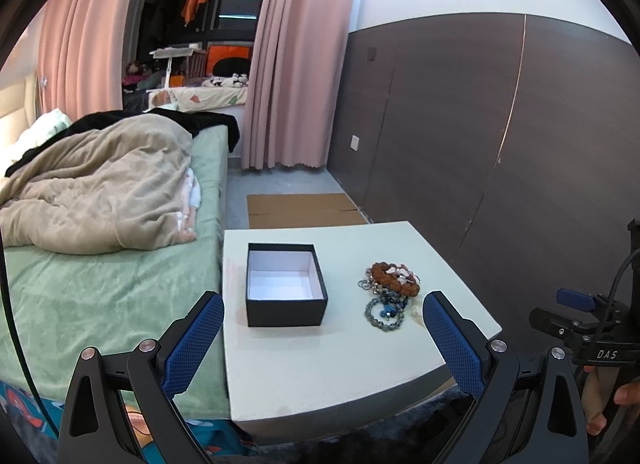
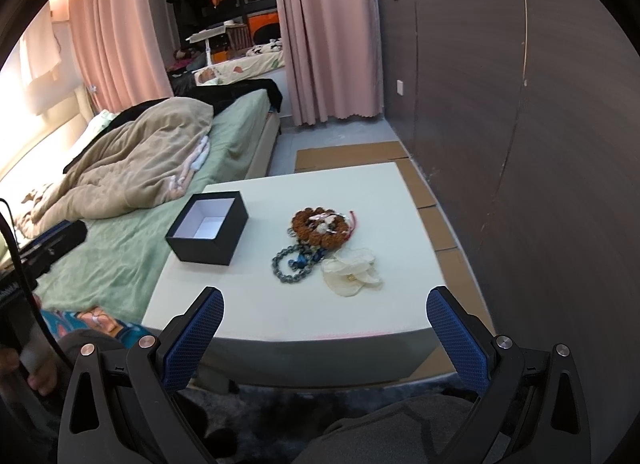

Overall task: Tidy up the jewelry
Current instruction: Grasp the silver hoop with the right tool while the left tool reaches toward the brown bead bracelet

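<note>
An open black box (image 1: 286,290) (image 2: 208,232) with a white inside stands empty on the pale table (image 1: 328,368) (image 2: 304,316). To its right lies a heap of jewelry: a brown bead bracelet (image 1: 394,275) (image 2: 320,225), a grey-blue bead bracelet (image 1: 382,314) (image 2: 292,264) and a cream flower piece (image 2: 353,272). My left gripper (image 1: 323,310) hovers open over the table's near part, short of the box. My right gripper (image 2: 325,310) hangs open above the table's front edge, short of the heap. Neither holds anything.
A bed (image 1: 100,284) (image 2: 132,232) with a beige blanket adjoins the table's left side. A dark panelled wall (image 1: 500,135) (image 2: 520,143) runs along the right. Cardboard (image 1: 304,209) (image 2: 352,153) lies on the floor behind the table. Pink curtains (image 1: 292,63) hang at the back.
</note>
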Motion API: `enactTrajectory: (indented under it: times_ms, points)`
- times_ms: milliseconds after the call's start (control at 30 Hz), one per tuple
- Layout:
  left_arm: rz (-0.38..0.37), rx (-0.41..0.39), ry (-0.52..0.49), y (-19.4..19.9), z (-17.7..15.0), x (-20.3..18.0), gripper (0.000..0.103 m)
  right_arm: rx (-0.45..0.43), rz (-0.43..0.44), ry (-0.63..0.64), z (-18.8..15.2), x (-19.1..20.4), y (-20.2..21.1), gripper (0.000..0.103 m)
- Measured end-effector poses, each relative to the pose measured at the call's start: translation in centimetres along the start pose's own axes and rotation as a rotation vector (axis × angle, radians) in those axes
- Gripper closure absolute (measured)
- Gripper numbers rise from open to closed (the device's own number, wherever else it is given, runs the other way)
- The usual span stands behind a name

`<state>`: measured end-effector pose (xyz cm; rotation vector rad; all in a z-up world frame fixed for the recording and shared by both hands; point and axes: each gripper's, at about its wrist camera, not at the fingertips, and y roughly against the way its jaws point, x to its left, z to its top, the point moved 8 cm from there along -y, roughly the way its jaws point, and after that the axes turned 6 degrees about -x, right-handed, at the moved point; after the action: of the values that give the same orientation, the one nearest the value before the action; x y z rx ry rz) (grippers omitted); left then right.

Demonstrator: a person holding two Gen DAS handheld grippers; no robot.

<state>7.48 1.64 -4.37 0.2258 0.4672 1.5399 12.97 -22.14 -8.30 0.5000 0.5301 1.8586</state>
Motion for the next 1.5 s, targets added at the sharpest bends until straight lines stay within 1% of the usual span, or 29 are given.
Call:
enactTrajectory:
  times_ms: [67, 100, 233, 500, 667, 767, 900, 1000, 1100, 1133, 1167, 1233, 1400, 1467, 1500]
  points:
    - [0.001, -0.004, -0.005, 0.1, 0.4, 0.0, 0.003, 0.018, -0.030, 0.003, 0.1, -0.4, -0.2, 0.001]
    - [0.000, -0.003, -0.007, 0.0, 0.6, 0.0, 0.003, 0.025, -0.030, -0.004, 0.2, -0.6, -0.3, 0.001]
    - [-0.004, 0.003, -0.027, -0.2, 1.2, -0.6, 0.003, 0.024, -0.006, -0.045, 0.7, -1.1, -0.6, 0.001]
    - [-0.034, 0.043, -0.061, -1.9, 1.7, -1.8, 0.003, 0.041, -0.009, -0.097, 1.9, -2.7, -2.0, 0.001]
    - [-0.083, 0.078, -0.078, -4.0, 1.8, -3.2, 0.004, 0.062, 0.018, -0.162, 2.2, -3.8, -3.4, 0.001]
    - [-0.117, 0.104, -0.101, -5.4, 1.8, -4.3, 0.009, 0.078, 0.028, -0.199, 2.5, -4.8, -4.4, 0.001]
    - [-0.133, 0.139, -0.119, -7.5, 2.1, -5.1, 0.010, 0.107, 0.062, -0.241, 3.1, -5.7, -6.2, 0.002]
    - [-0.157, 0.171, -0.112, -9.3, 2.3, -5.7, 0.018, 0.134, 0.088, -0.283, 3.5, -6.4, -7.6, 0.008]
    - [-0.167, 0.193, -0.111, -10.9, 2.6, -6.2, 0.019, 0.166, 0.113, -0.314, 3.9, -6.9, -9.1, 0.009]
    - [-0.171, 0.201, -0.113, -11.3, 2.6, -6.3, 0.021, 0.178, 0.122, -0.320, 4.1, -7.0, -9.7, 0.009]
    - [-0.177, 0.212, -0.115, -11.9, 2.7, -6.5, 0.025, 0.188, 0.136, -0.326, 4.3, -6.9, -10.2, 0.009]
    - [-0.189, 0.236, -0.114, -13.1, 2.7, -6.8, 0.030, 0.211, 0.160, -0.334, 4.6, -6.8, -11.5, 0.009]
    - [-0.201, 0.286, -0.103, -15.6, 2.8, -6.7, 0.033, 0.271, 0.198, -0.315, 5.1, -6.1, -14.3, 0.009]
    - [-0.210, 0.314, -0.092, -16.7, 2.8, -6.6, 0.037, 0.306, 0.222, -0.305, 5.2, -5.8, -15.6, 0.009]
    - [-0.212, 0.332, -0.089, -17.3, 2.8, -6.5, 0.038, 0.322, 0.230, -0.298, 5.2, -5.7, -16.1, 0.009]
